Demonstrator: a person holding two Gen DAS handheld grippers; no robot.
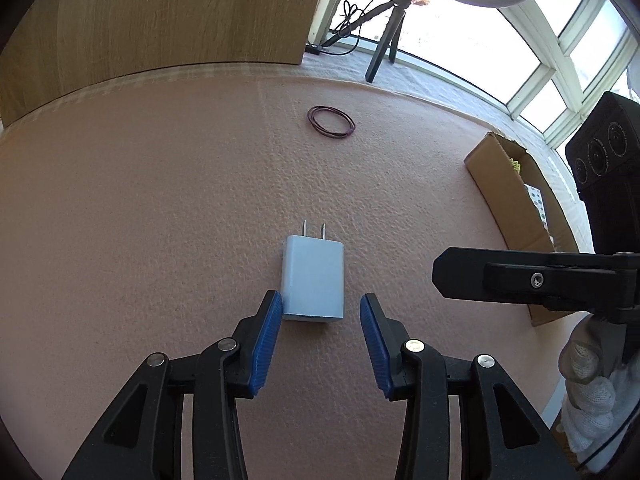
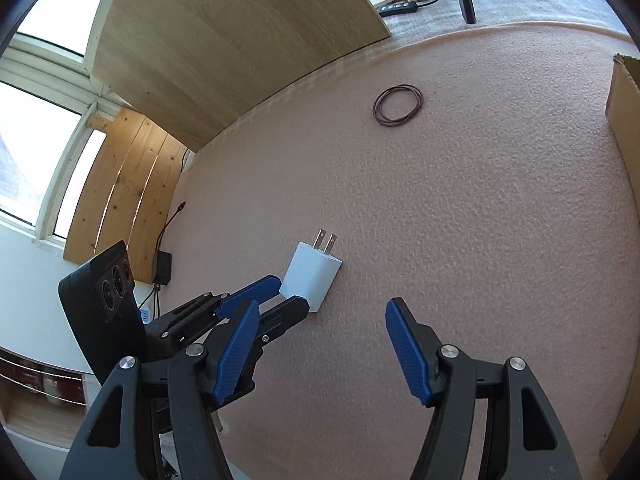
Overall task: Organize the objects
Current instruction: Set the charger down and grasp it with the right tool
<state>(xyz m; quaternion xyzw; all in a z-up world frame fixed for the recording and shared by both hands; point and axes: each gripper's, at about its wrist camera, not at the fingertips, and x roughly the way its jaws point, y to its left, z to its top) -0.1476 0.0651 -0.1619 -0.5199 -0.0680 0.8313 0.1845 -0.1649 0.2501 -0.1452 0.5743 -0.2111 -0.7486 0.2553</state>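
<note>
A white plug charger lies flat on the pink textured mat, prongs pointing away. My left gripper stands open over the charger's near end; the left blue pad is at its corner and the right pad is clear of it. In the right wrist view the charger sits just beyond the left gripper. My right gripper is open with only bare mat between its fingers. It shows side-on at the right of the left wrist view, held by a gloved hand.
A loop of dark red rubber bands lies farther back on the mat. An open cardboard box stands at the right edge. A wooden board leans behind, with a black tripod by the window.
</note>
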